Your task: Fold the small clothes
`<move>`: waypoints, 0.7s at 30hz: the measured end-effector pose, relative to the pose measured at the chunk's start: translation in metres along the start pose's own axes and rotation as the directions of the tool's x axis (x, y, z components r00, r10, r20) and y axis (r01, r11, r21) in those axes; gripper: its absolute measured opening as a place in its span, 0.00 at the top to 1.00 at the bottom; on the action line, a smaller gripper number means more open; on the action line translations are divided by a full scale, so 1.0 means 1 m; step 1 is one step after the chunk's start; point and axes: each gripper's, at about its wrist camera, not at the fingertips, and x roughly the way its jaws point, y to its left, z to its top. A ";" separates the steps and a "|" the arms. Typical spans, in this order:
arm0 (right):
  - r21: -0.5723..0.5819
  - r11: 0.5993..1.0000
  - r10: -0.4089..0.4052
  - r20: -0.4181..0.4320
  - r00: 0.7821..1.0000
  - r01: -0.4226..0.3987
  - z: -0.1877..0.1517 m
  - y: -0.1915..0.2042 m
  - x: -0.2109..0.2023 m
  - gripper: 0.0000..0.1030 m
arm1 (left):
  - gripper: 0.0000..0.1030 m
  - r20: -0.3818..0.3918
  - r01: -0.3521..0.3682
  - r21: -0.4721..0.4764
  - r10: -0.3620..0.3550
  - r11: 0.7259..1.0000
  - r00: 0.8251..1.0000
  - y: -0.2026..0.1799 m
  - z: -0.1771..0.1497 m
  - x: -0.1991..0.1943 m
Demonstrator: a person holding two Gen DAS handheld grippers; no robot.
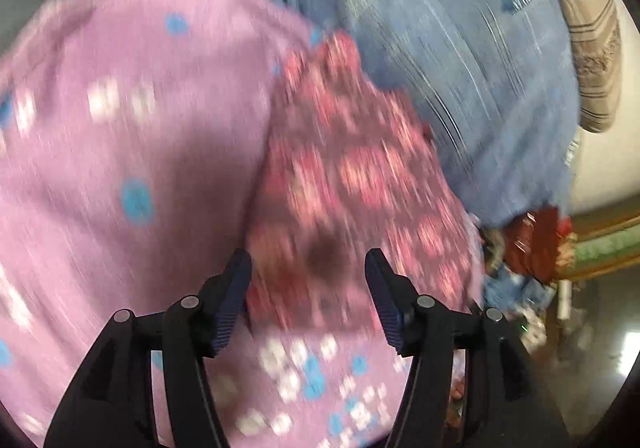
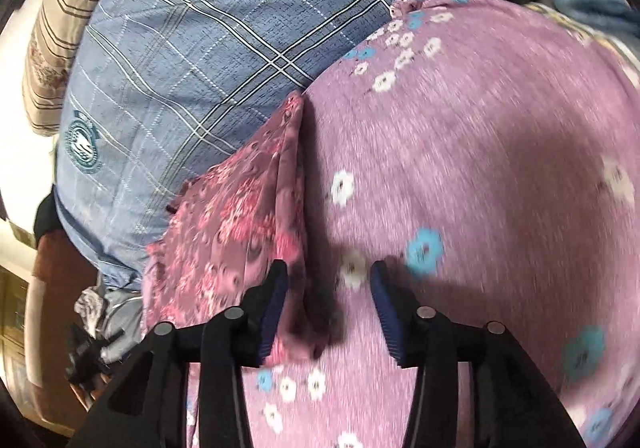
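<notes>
- Two grippers, both with jaws parted and pinching nothing: left gripper (image 1: 308,272) above the small red-pink floral garment (image 1: 352,184), right gripper (image 2: 328,280) astride that garment's (image 2: 240,232) right-hand edge, one finger over it, the other over the purple floral cloth (image 2: 480,152).
- Garment lying on the purple floral cloth (image 1: 120,128), along that cloth's edge next to the blue checked sheet (image 2: 192,60), already doubled lengthwise by the look of it; fold judged unfinished.
- Risk of pinching the purple cloth together with the garment: right pads straddling the boundary, both fabrics thin and limp, so easily lifted as one.
- Risk of grabbing only the top layer: stacked layers at the folded edge, likely to peel apart and undo the crease.
- Risk of a skewed fold: left view heavily blurred, corners hard to locate, so uneven hold points probable.
- Risk of dragging the garment off the purple cloth's edge onto the blue checked sheet (image 1: 440,48), toward the striped pillow (image 2: 60,28), if pulled sideways instead of lifted.
- Clutter (image 1: 532,244) beyond the sheet's far corner: snagging possible there.
</notes>
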 end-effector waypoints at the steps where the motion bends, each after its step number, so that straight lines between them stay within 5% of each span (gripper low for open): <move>1: 0.011 1.000 0.014 0.002 1.000 -0.014 -0.003 -0.001 -0.001 0.52 | 0.38 -0.008 0.029 -0.011 -0.029 1.000 1.000 0.002 -0.012 0.003; 6: 0.043 0.996 0.081 -0.022 0.996 -0.080 -0.013 -0.001 0.008 0.49 | 0.31 -0.010 0.087 -0.081 -0.089 0.993 0.996 0.008 -0.037 0.019; 10: 0.032 0.991 0.127 -0.039 0.991 -0.126 -0.024 0.006 0.010 0.49 | 0.31 0.042 0.178 -0.206 -0.173 0.962 0.984 0.030 -0.048 0.003; 16: -0.074 0.995 0.069 -0.009 0.998 -0.069 -0.033 0.019 0.011 0.52 | 0.33 0.054 0.183 -0.237 -0.175 0.954 0.983 0.024 -0.049 0.010; 17: -0.095 0.994 0.054 0.002 0.999 -0.053 -0.035 0.022 0.012 0.55 | 0.36 0.054 0.171 -0.230 -0.163 0.958 0.985 0.020 -0.048 0.015; 18: -0.122 0.992 0.027 0.013 1.000 -0.026 -0.035 0.027 0.012 0.61 | 0.65 0.065 0.138 -0.212 -0.127 0.967 0.990 0.016 -0.045 0.018; 19: -0.147 0.989 0.007 0.020 1.000 -0.004 -0.035 0.031 0.012 0.81 | 0.98 0.077 0.088 -0.191 -0.074 0.978 0.994 0.012 -0.041 0.019; 21: -0.191 0.982 -0.008 0.026 1.000 0.013 -0.031 0.039 0.009 0.89 | 0.98 0.109 0.087 -0.196 -0.066 0.977 0.992 0.014 -0.033 0.013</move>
